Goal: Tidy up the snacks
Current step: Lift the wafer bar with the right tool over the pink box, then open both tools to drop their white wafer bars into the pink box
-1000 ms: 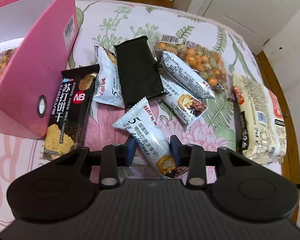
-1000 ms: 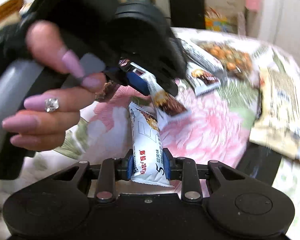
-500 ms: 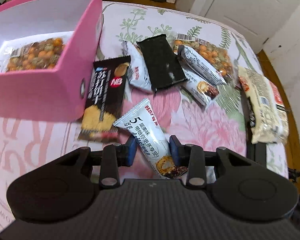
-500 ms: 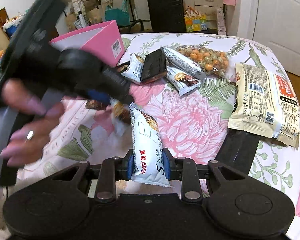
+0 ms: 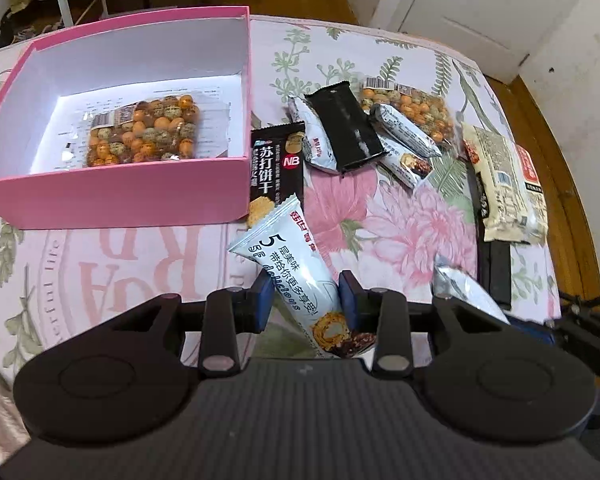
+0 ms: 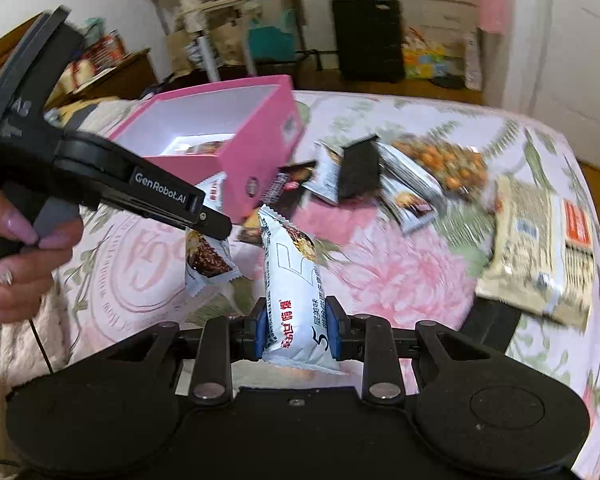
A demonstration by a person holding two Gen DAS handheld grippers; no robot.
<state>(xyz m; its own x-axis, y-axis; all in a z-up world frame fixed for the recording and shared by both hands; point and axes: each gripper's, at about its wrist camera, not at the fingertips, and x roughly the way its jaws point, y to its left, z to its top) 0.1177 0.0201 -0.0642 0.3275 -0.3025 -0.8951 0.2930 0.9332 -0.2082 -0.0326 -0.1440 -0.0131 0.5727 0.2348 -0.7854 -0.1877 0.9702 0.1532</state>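
Pink box (image 5: 132,196) sits far left on the floral-cloth surface (image 5: 412,224), open top, w/ one clear bag of orange/green coated nuts (image 5: 142,132) lying flat inside. Just right of the box, touching its corner: black soda-cracker pack (image 5: 274,160). Next, a loose pile mid-surface: white bar (image 5: 314,140), black wrapper (image 5: 346,126) lying over it, two more white bars (image 5: 406,148) angled beside, and a 2nd nut bag (image 5: 416,110) behind them. Far right, near the surface edge: big beige packet (image 5: 504,182), resting partly on a dark flat thing, can't tell what.

Left gripper (image 5: 305,295): fingers clamped on a white "5" snack bar (image 5: 292,264), bar tilted up-left toward the box, off the cloth. In the right wrist view a hand (image 6: 16,256) w/ pink nails grips that tool's handle, bar hanging from its tip in front of the box.

Right gripper (image 6: 296,334): fingers closed on a 2nd white "5" bar (image 6: 294,280), roughly upright, sticking out fwd above the cloth. Right wrist view is motion-blurred at the far pile.
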